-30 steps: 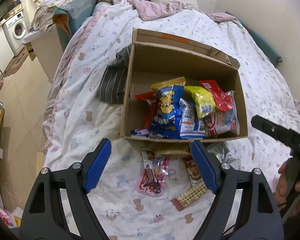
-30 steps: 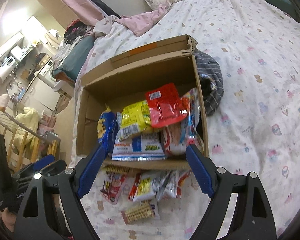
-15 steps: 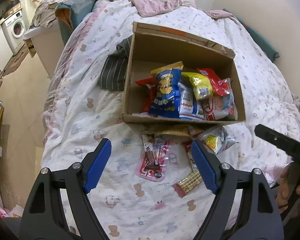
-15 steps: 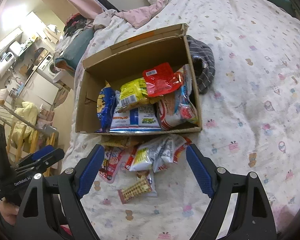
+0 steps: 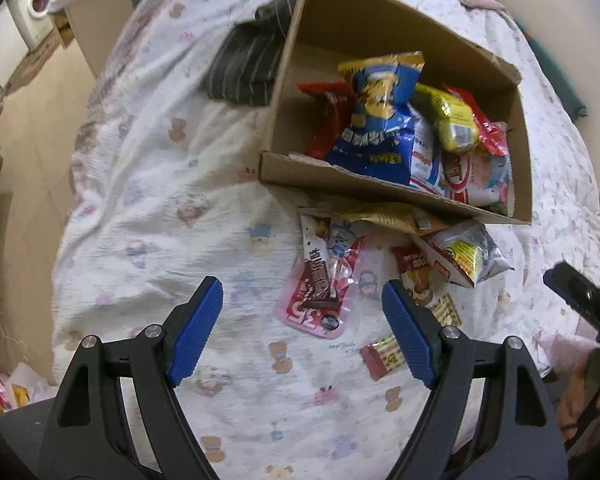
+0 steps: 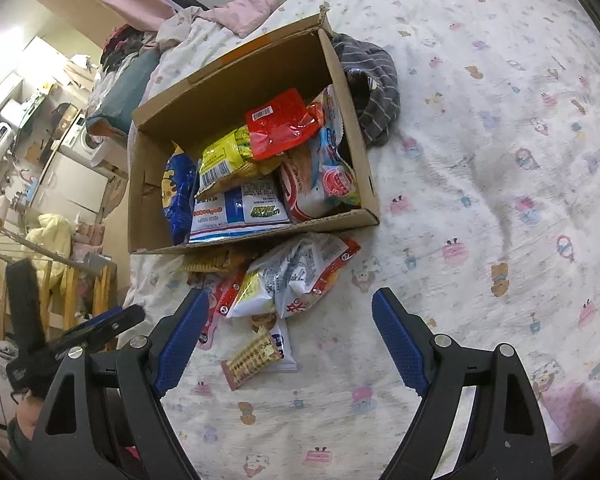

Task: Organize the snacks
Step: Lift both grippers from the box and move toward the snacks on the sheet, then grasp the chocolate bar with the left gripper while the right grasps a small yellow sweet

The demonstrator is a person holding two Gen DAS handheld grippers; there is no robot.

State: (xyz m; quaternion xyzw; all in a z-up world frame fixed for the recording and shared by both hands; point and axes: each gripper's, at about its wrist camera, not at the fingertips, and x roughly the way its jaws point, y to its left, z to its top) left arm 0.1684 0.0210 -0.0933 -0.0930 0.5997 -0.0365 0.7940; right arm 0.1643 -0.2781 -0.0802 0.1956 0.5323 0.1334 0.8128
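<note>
Left wrist view: cardboard box (image 5: 332,176) sits on the bed (image 5: 160,208), upper right of frame, snack bags (image 5: 380,128) packed inside toward its right end. Folded cloth (image 5: 248,68) just beside the box's left wall, upper centre. Loose snack packets (image 5: 324,280) lie on the bed directly below the box's near wall, centre right. Washing machine (image 5: 32,0) far upper left.
</note>
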